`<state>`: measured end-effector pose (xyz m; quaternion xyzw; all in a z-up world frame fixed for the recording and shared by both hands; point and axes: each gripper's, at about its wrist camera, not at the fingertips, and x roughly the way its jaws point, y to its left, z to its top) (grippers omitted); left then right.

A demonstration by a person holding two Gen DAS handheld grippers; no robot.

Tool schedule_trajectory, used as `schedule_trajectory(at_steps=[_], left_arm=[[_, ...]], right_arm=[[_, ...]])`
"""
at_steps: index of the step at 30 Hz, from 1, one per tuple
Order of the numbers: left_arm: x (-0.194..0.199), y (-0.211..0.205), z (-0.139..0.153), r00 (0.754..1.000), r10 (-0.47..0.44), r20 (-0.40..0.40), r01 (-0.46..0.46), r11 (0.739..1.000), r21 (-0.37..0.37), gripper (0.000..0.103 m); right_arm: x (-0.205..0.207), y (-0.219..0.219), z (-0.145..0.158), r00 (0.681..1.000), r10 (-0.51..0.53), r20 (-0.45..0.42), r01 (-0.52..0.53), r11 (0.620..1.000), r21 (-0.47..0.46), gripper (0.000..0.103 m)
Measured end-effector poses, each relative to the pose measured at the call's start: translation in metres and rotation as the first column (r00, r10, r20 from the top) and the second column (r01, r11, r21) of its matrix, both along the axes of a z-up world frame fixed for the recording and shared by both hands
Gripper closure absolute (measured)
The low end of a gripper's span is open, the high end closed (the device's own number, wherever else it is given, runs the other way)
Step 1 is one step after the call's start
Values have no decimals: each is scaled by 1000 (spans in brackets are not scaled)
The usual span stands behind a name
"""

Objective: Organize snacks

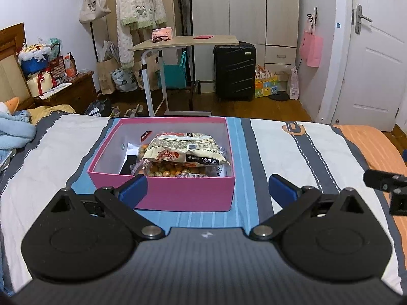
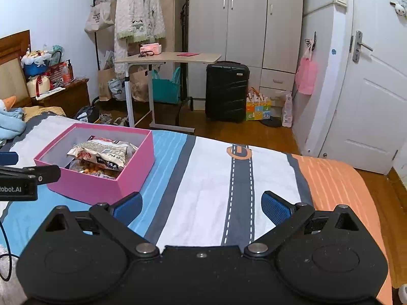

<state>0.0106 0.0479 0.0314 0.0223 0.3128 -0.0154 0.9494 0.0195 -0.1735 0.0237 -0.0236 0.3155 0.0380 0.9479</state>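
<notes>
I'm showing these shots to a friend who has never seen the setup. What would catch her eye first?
Probably the pink box on the striped bedspread, open and holding snack bags, one beige bag on top. Next, the two open grippers in the foreground: the left gripper facing the box, the right gripper over bare bedspread beside it.

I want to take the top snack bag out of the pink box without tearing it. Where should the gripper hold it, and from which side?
Probably from above: the pink box walls block a sideways approach. The top snack bag lies flat over the bag of round snacks, so pinch its crimped near-right edge, where the film is thin enough for the open left gripper, which faces the box.
</notes>
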Motion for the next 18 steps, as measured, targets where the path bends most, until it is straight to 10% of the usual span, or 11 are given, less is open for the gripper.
schedule_trajectory(at_steps=[18], left_arm=[[-3, -15, -11, 1000, 23, -14, -22, 997, 70, 0]], right_arm=[[-3, -1, -6, 999, -17, -35, 17, 1000, 6, 2]])
